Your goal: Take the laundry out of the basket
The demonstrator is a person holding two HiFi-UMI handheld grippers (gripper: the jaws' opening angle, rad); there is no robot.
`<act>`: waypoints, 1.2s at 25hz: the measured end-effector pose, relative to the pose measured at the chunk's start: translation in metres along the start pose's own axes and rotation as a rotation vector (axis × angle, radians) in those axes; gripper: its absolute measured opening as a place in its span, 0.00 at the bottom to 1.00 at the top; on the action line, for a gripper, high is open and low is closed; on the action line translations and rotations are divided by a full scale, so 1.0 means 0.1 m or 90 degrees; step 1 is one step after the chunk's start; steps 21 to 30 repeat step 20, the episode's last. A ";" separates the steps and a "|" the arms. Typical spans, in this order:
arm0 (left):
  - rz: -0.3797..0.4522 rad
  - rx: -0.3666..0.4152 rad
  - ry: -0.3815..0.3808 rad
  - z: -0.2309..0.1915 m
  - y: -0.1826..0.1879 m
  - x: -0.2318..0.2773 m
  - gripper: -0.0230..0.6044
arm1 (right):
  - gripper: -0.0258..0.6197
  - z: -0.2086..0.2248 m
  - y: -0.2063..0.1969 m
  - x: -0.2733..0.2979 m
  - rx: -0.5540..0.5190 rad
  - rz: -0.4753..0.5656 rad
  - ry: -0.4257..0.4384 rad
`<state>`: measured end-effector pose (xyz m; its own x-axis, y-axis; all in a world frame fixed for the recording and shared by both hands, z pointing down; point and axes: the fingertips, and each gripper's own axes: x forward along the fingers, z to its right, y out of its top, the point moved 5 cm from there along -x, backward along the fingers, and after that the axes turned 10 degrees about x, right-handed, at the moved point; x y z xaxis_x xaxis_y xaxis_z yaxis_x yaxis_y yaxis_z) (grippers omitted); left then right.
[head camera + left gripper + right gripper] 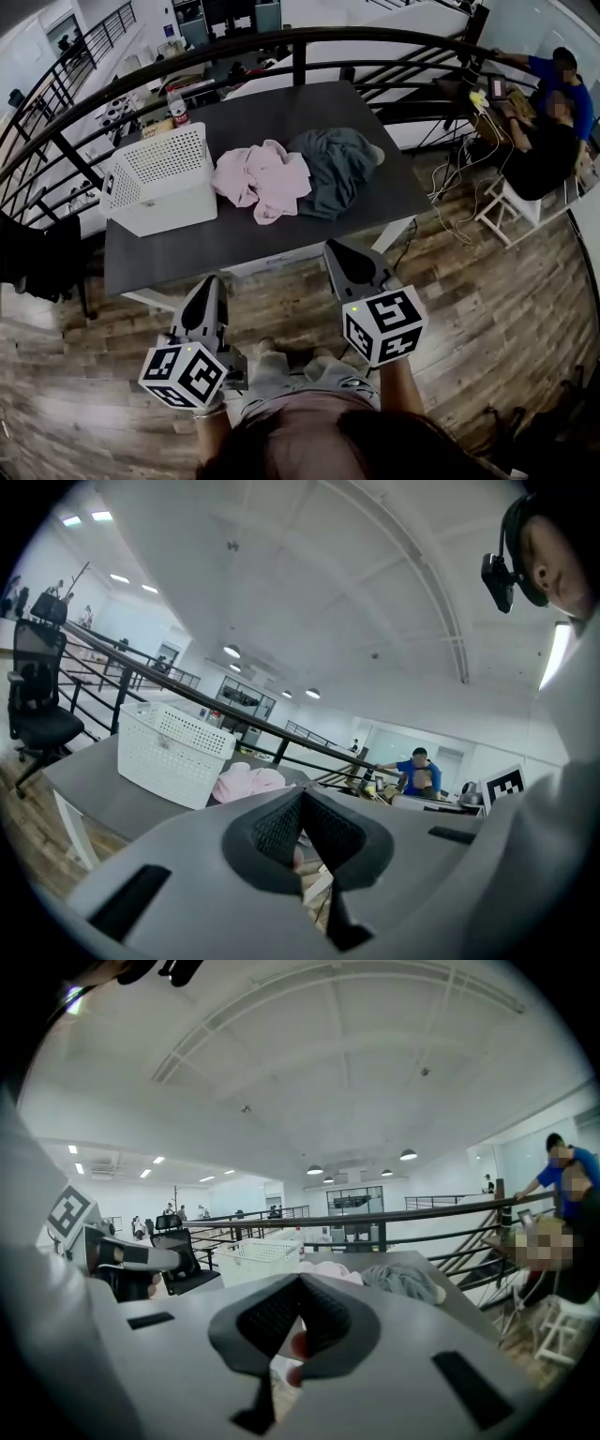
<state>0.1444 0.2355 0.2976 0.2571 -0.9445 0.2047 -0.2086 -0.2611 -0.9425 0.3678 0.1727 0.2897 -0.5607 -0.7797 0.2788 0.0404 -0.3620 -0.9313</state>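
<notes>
I've got the left gripper (210, 286) and the right gripper (339, 253) both short of the table (244, 239), hanging over the floor by its near edge, and neither touches anything. In its own view each has its jaws together with no cloth between them, so both are empty. The basket (159, 178) sits at the table's left end. Just beside it, to its right, the pink garment (262, 178) lies in a loose heap on the bare top, and the grey garment (333, 169) lies bunched against that one's far side. I read that layout as laundry set down clear of the basket, so the two pieces don't fall back in and I can see what's left. From here I can't see into the basket, so I can't say whether it's empty. If it is, the job looks done, and closed jaws away from the table fit that.
</notes>
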 end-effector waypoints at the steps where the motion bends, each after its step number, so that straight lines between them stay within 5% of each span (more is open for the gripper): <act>1: 0.001 0.000 0.002 0.10 -0.03 0.01 0.03 | 0.06 0.06 -0.01 -0.06 -0.001 -0.002 0.005; 12: 0.010 -0.012 0.031 0.84 -0.21 0.06 0.03 | 0.06 0.61 -0.06 -0.38 0.015 -0.001 0.046; 30: -0.010 0.008 0.036 0.77 -0.20 0.13 0.03 | 0.06 0.55 -0.09 -0.05 0.025 -0.009 0.081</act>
